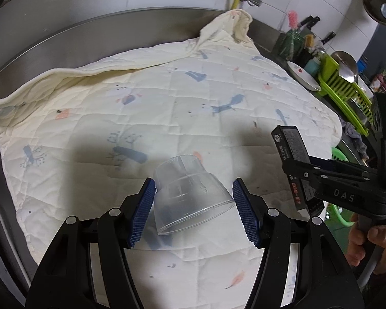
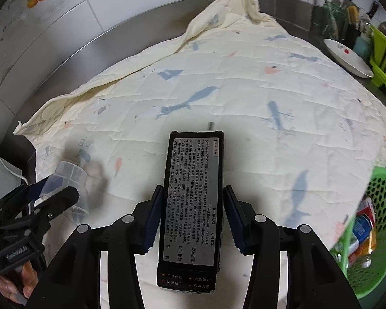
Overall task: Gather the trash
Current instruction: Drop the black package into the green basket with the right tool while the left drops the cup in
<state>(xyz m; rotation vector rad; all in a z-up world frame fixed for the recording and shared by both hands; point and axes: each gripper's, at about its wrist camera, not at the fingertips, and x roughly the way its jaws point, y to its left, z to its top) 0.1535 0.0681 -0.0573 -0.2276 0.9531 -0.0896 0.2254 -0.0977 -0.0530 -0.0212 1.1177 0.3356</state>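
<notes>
black box (image 2: pixel 190 206): long carton printed with text, clamped across its width in the right gripper (image 2: pixel 189 216), lifted clear of the quilt (image 2: pixel 244 90), left of the green basket (image 2: pixel 383 219)
clear cup (image 1: pixel 190 190): lying sideways between the blue pads (image 1: pixel 141 216) of the left gripper (image 1: pixel 193 211), jaws about half open and pressing its walls, further left of the basket than the box
green basket: off the quilt's right edge, already holding cans and wrappers
risk, box: gripped low on its length, so a quick swing toward the basket may tilt it out
risk, cup: thin slick plastic may squirt free or buckle
risk, rim: either item could bounce off the basket edge
</notes>
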